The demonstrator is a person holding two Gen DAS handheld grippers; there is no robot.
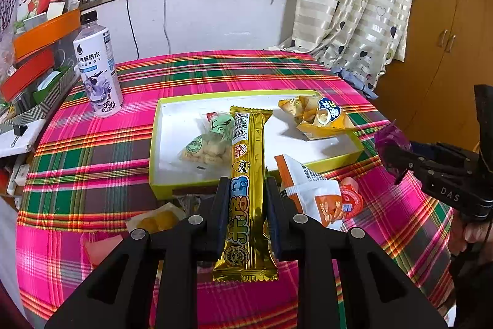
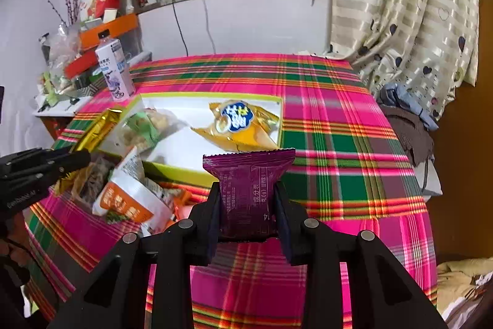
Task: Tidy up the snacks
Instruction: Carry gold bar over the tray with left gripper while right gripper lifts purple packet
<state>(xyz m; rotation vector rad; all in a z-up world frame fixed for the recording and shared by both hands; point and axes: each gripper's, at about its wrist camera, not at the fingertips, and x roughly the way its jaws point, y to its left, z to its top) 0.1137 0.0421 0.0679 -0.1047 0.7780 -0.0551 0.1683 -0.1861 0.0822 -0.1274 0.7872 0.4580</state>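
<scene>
My left gripper (image 1: 247, 190) is shut on a long gold snack bar (image 1: 248, 174), held above the near edge of the yellow-rimmed white tray (image 1: 172, 125). The tray holds a green cracker bag (image 1: 209, 144) and a yellow snack bag (image 1: 317, 116). My right gripper (image 2: 248, 190) is shut on a purple snack packet (image 2: 248, 190), held above the plaid cloth just right of the tray (image 2: 172, 167). The right gripper with the purple packet also shows in the left wrist view (image 1: 393, 148). The left gripper with the gold bar shows in the right wrist view (image 2: 74, 156).
An orange-white packet (image 1: 311, 193), a red jelly cup (image 1: 351, 198) and other loose snacks (image 1: 157, 219) lie before the tray. A white drink bottle (image 1: 98, 73) stands back left. Cluttered shelves (image 1: 34, 51) are at left, a curtain (image 1: 354, 5) and wooden cabinet (image 1: 446, 36) at right.
</scene>
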